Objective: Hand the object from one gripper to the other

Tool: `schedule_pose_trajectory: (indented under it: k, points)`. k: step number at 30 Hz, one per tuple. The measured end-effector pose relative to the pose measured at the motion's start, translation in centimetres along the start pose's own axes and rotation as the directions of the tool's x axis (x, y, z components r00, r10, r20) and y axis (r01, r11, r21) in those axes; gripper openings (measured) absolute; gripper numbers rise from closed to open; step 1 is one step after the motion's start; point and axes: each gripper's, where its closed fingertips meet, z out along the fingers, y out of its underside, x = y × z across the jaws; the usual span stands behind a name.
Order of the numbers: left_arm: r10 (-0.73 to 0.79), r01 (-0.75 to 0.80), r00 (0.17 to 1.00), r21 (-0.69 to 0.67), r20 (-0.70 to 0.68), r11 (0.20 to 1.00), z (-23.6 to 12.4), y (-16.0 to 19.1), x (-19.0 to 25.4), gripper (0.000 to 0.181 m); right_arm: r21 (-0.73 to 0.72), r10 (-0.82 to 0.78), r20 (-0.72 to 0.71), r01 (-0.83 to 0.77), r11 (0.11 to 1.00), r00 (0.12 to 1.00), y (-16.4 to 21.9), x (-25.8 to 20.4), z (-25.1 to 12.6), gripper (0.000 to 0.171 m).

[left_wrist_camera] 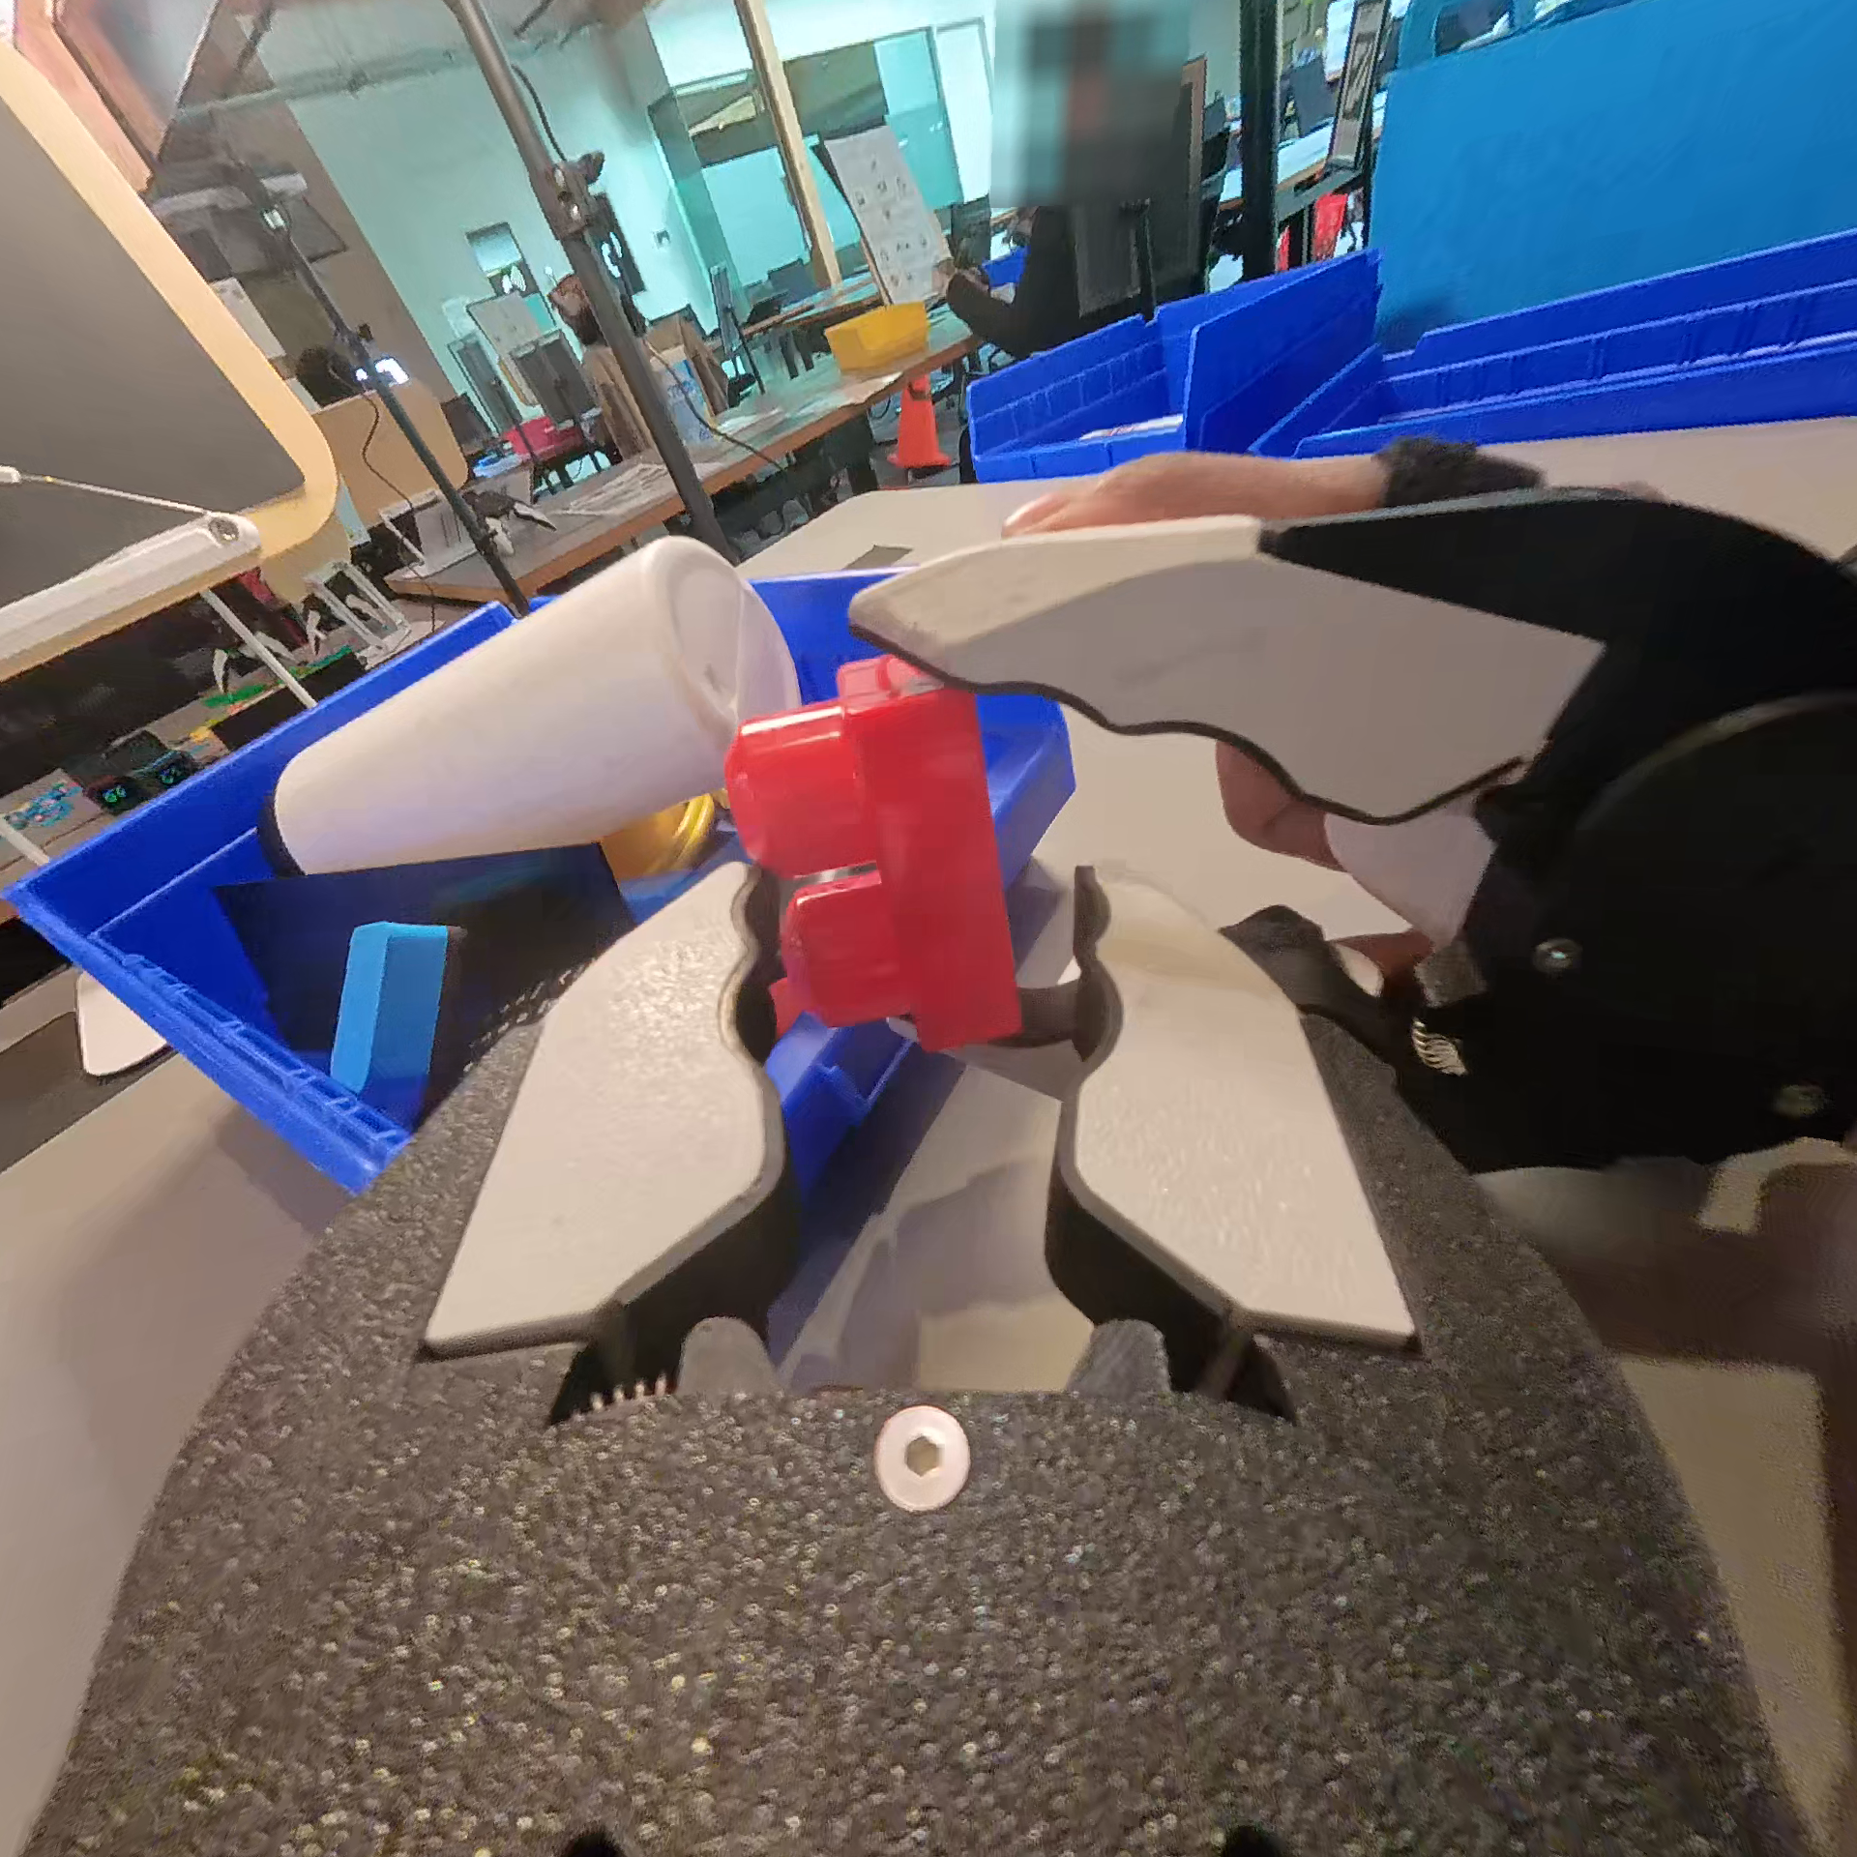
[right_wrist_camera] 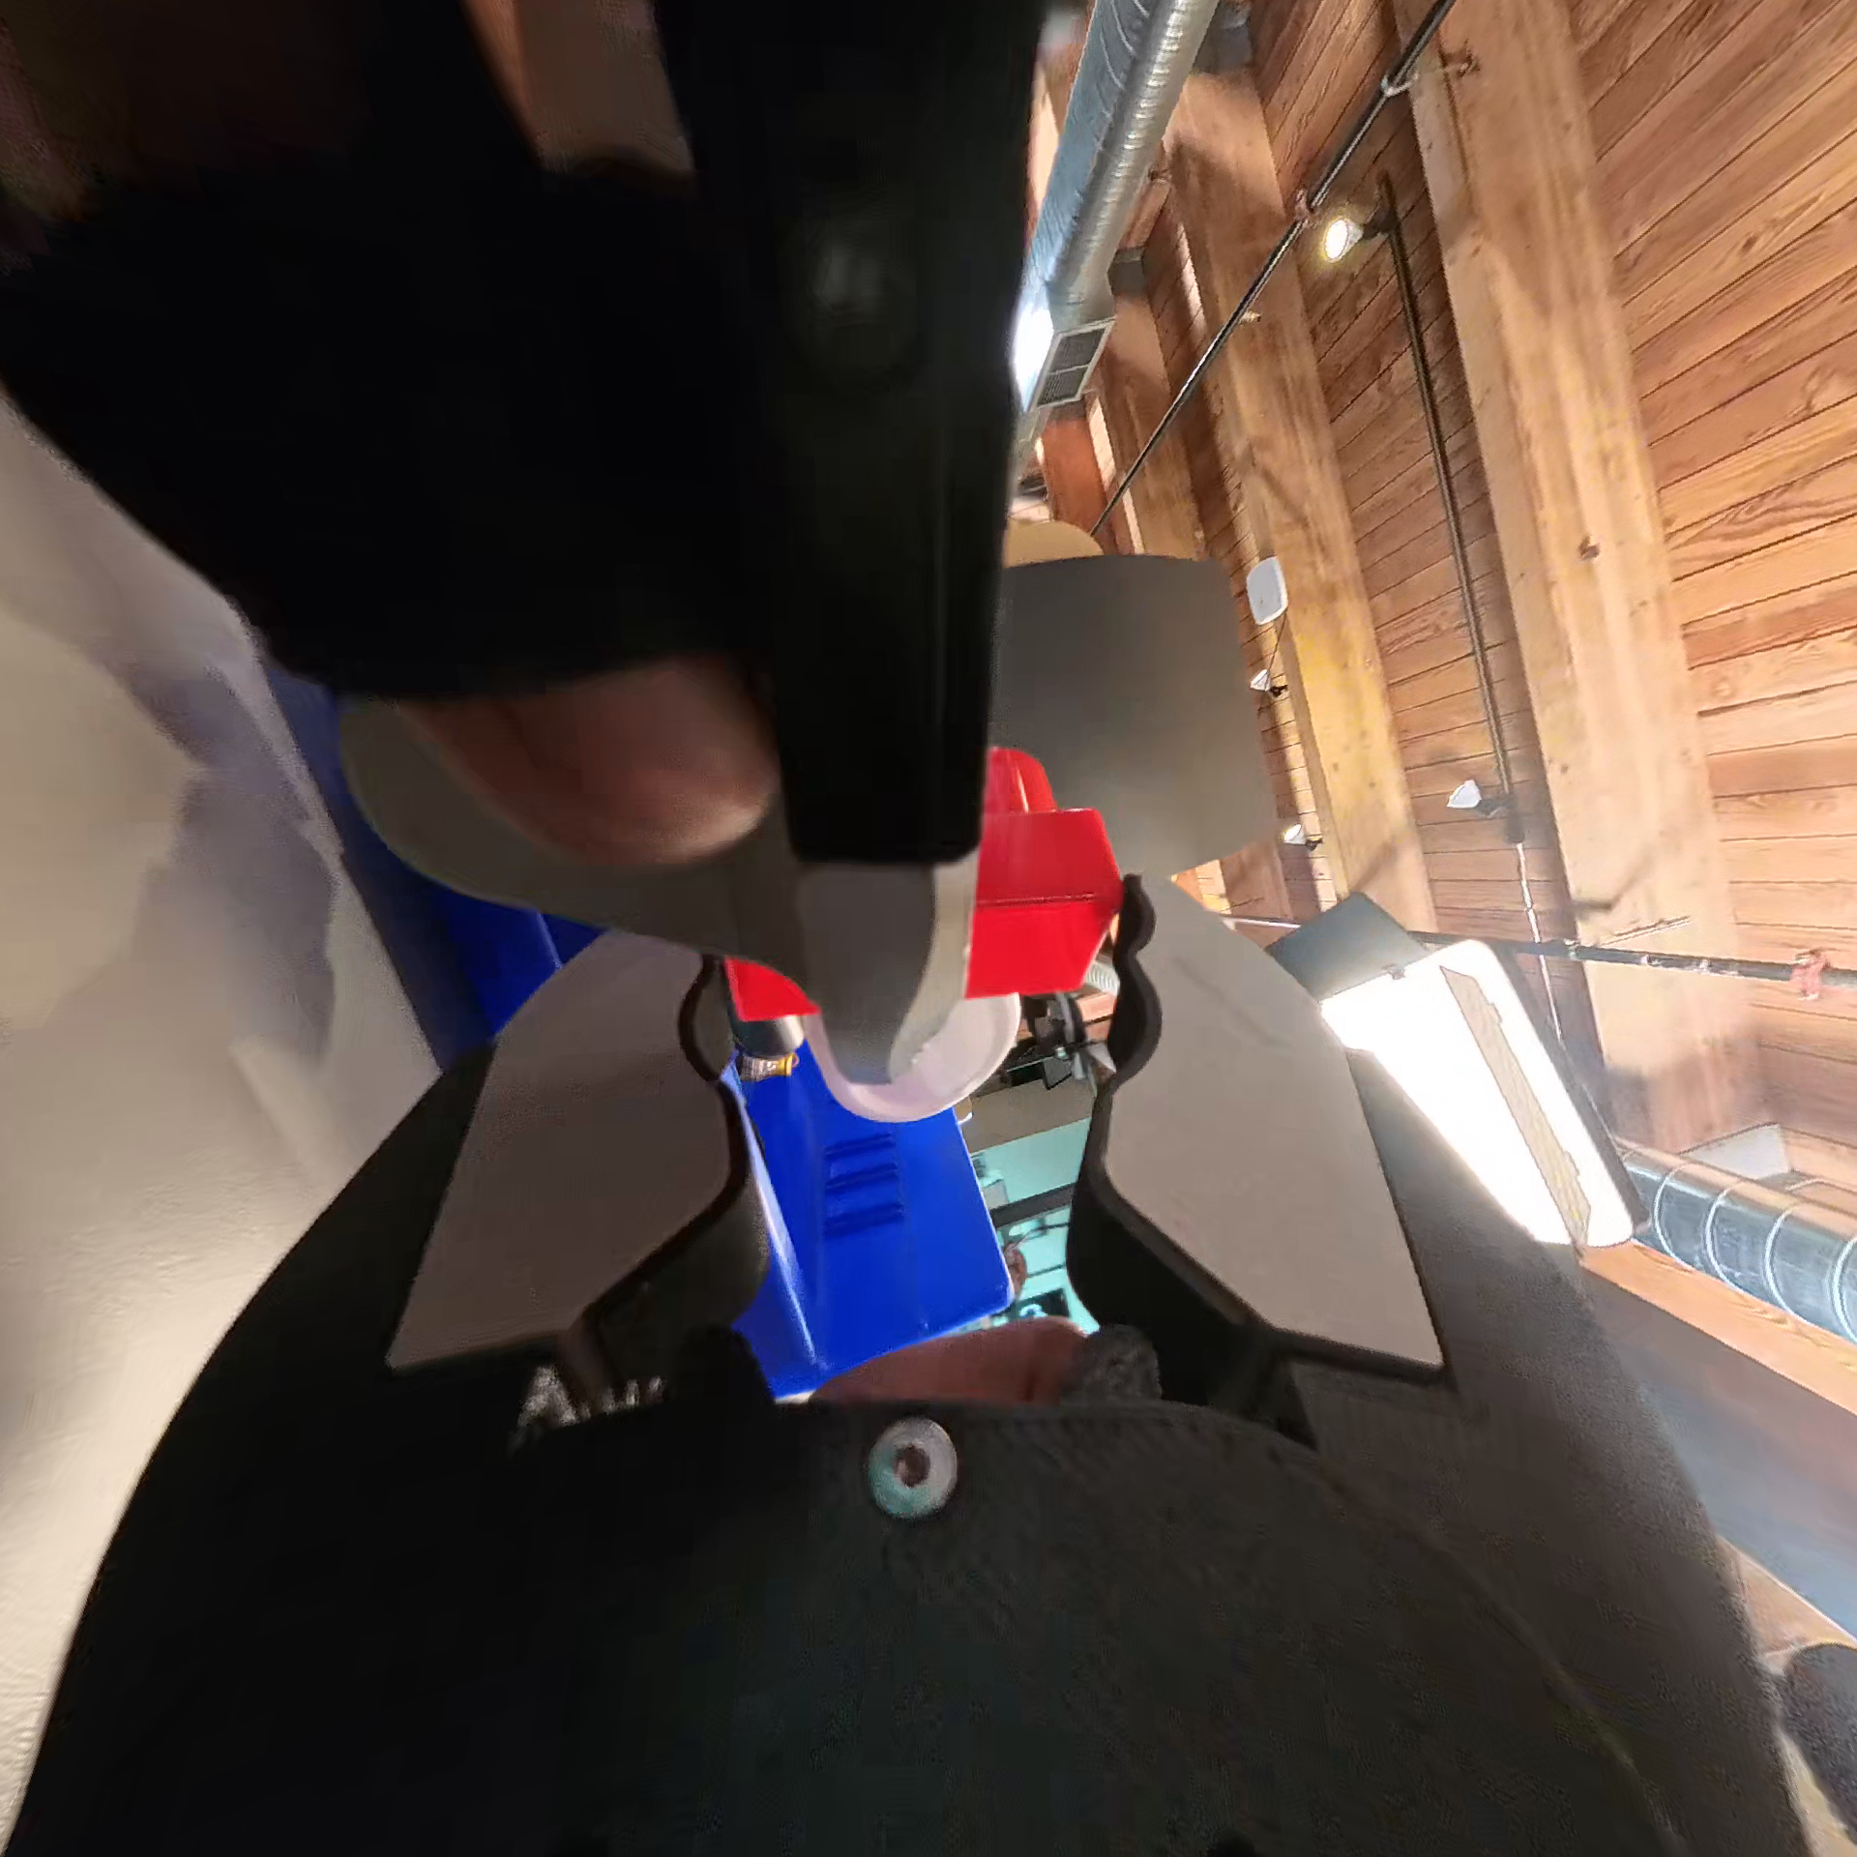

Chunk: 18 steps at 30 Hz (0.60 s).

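The red block (left_wrist_camera: 884, 854) hung above the blue bin (left_wrist_camera: 201, 904), clamped by the right gripper (left_wrist_camera: 904, 844). The left gripper (left_wrist_camera: 919, 955) stood released around it, apparently not touching. Releasing the right gripper early would drop the block into the bin.

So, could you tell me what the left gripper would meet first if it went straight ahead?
Probably the red plastic block, already between the left gripper's fingertips and held by the right gripper; the blue bin lies beyond.

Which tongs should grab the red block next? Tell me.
Left. The left tongs stand open around the red block, which the right tongs seem to pinch; closing them would likely take it.
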Motion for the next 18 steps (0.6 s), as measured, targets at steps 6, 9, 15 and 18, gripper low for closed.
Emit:
schedule_pose_trajectory:
  k: [6, 9, 15, 18]
  points:
    - [-0.017, 0.017, 1.0, 0.007, -0.022, 1.0, 0.0, 0.3, -0.4, 0.04, 0.069, 0.018, 0.028, -0.02, 0.997, 0.999, -1.2, -0.3, -0.5, 0.074]
    - [-0.055, 0.057, 0.996, 0.03, -0.071, 0.998, -0.2, -0.1, -0.2, 0.04, 0.113, 0.127, 0.075, -0.135, 0.984, 0.989, -1.1, 0.0, -0.6, 0.073]
    - [-0.37, 0.428, 0.877, 0.15, -0.308, 0.891, -1.4, -2.8, -1.3, 0.04, 0.174, 0.568, 0.378, -0.659, 0.732, 0.731, -0.4, 1.4, -1.2, 0.075]
    - [-0.59, 0.717, 0.624, 0.076, -0.512, 0.693, -1.9, -3.8, -1.5, 0.04, 0.17, 0.65, 0.508, -0.806, 0.567, 0.565, -0.2, 1.8, -1.7, 0.073]
